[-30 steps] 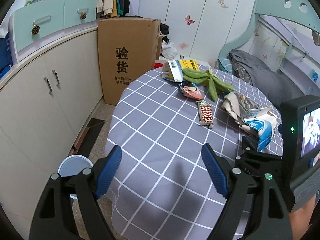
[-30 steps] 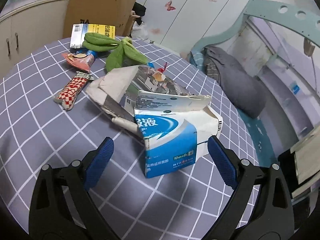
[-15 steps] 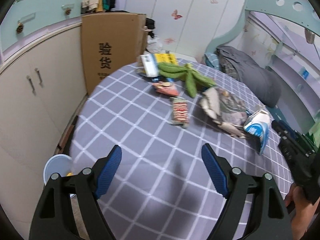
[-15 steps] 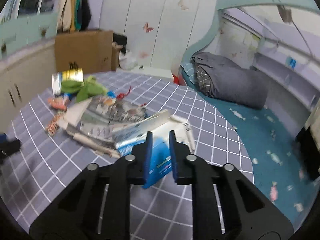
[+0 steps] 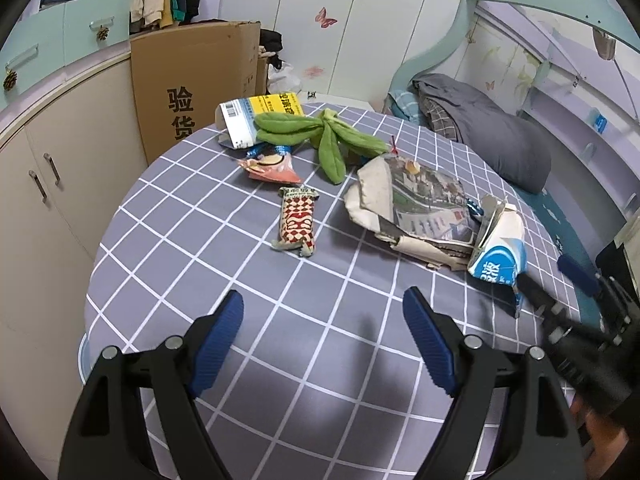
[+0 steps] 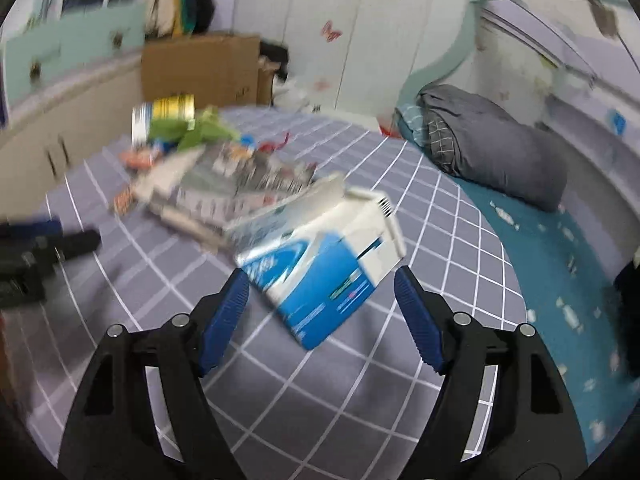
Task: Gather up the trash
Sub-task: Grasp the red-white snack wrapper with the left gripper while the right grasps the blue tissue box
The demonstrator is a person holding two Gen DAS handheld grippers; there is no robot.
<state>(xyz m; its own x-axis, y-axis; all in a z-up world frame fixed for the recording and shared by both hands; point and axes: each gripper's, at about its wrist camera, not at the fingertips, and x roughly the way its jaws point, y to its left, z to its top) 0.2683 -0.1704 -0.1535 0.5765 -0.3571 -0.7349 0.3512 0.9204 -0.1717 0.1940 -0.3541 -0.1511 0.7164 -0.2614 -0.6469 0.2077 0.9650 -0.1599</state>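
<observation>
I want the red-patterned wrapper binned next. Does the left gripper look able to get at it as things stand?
Probably yes. The left gripper is open, and only bare tablecloth lies between it and the red-patterned wrapper, which lies apart from the other litter.

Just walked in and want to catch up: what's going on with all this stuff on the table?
A person with two handheld grippers is collecting trash from the grey checked round table. The right gripper, jaws open, is at the torn blue-and-white carton, not clamping it. The left gripper hovers open and empty. The crumpled newspaper and red patterned wrapper lie untouched.
</observation>
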